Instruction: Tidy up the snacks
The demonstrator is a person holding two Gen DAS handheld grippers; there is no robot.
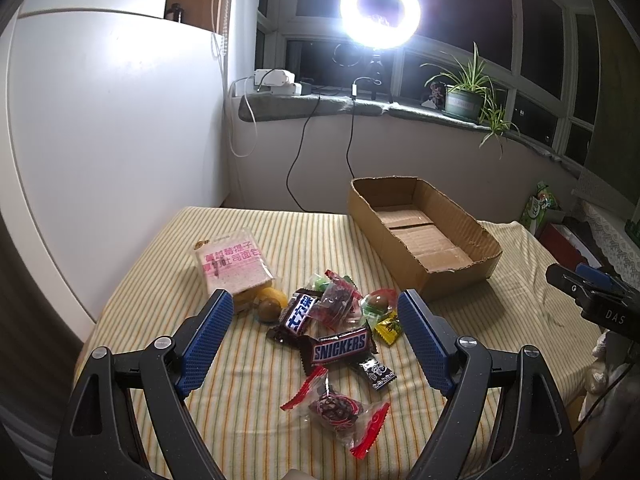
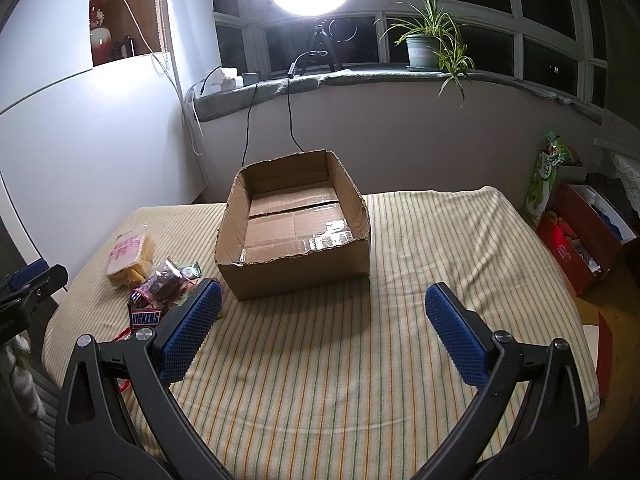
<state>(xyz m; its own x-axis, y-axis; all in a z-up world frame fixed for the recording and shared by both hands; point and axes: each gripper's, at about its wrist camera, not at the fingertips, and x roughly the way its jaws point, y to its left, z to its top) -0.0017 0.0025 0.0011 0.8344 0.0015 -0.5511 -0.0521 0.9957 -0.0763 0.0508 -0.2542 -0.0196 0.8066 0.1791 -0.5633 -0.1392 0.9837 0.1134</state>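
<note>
The snacks (image 1: 332, 332) are all still lying on the table (image 2: 360, 360) beside the empty cardboard box (image 2: 294, 232), while the left gripper (image 1: 316, 320) and right gripper (image 2: 322, 304) are hovering with jaws wide open, holding nothing.

Left wrist view looks down close over the snack pile (image 1: 336, 332) at the tabletop's left. Right wrist view faces the cardboard box (image 2: 296, 232). Both share box, snacks, window.
</note>
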